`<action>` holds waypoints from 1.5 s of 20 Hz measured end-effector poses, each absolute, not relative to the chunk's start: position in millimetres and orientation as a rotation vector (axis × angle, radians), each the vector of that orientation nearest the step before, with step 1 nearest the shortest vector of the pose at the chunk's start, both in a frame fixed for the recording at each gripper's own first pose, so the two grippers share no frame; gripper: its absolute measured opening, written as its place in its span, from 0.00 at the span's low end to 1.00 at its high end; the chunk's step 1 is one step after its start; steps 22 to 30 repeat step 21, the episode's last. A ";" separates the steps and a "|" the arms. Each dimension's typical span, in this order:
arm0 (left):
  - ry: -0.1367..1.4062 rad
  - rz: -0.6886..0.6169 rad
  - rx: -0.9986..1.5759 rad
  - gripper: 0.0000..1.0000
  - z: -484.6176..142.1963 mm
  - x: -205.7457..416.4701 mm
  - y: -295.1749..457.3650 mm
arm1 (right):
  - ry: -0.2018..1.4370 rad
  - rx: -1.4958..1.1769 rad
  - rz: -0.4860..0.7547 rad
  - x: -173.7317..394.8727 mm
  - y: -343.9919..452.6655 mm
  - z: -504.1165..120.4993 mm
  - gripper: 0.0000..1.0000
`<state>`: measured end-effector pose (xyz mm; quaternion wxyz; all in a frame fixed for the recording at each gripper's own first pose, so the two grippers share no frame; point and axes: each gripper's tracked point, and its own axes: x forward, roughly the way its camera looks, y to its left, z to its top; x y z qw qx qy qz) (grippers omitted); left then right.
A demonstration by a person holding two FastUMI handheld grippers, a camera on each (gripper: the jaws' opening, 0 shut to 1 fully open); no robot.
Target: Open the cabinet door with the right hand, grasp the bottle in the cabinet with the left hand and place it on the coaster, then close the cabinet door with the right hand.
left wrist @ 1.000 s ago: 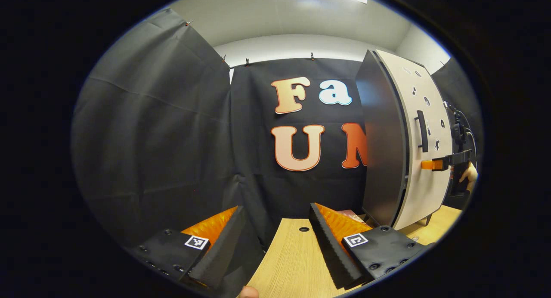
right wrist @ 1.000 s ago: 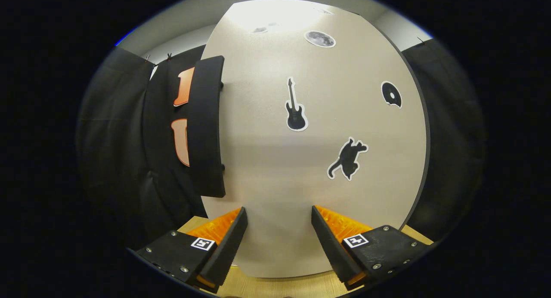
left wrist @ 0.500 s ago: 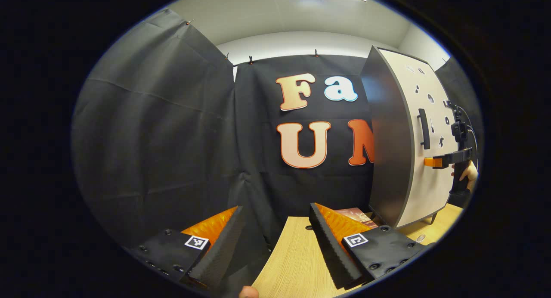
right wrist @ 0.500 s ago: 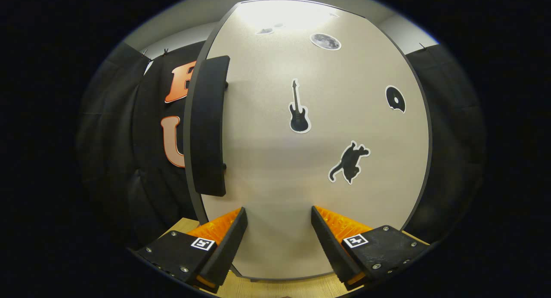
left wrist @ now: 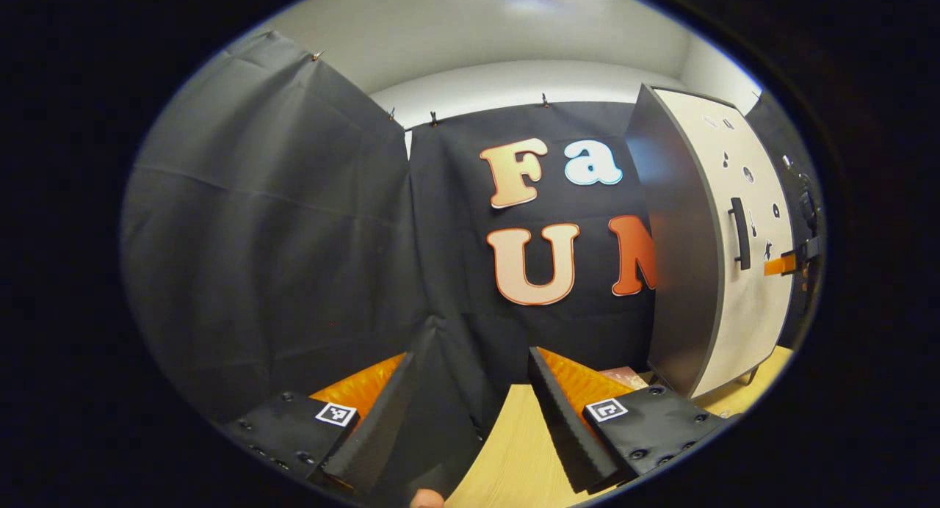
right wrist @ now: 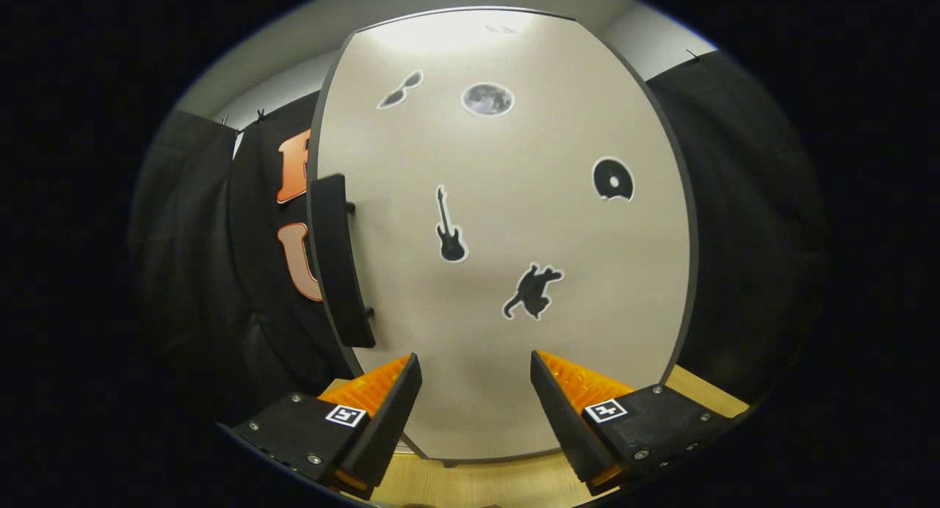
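The cabinet [left wrist: 679,258] stands at the right of the left gripper view, its pale door [left wrist: 749,295] lying flush against the body, dark handle [left wrist: 742,233] facing out. My left gripper [left wrist: 471,355] hangs open over the table's left end with only the cloth wall between its fingers. In the right gripper view the sticker-covered door [right wrist: 514,222] faces me, its handle [right wrist: 338,262] at the left. My right gripper [right wrist: 474,357] is open, a short way back from the door and touching nothing. It appears too at the far right of the left gripper view [left wrist: 772,266].
The light wooden table [left wrist: 529,449] runs under both grippers and under the cabinet's feet. A flat reddish-brown piece [left wrist: 628,374] lies on it just left of the cabinet's base, partly hidden behind my left finger. Black cloth walls close in the back and left.
My right gripper has drawn back from the door, which now looks smaller, with more stickers in sight. The left gripper has turned leftward, so the cabinet sits farther right in its view.
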<state>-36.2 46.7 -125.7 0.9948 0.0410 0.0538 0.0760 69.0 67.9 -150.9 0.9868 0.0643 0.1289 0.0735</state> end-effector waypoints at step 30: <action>0.073 0.053 -0.021 0.98 -65.3 -30.7 -80.7 | 0.043 -0.034 0.152 -92.8 -52.8 -10.0 0.92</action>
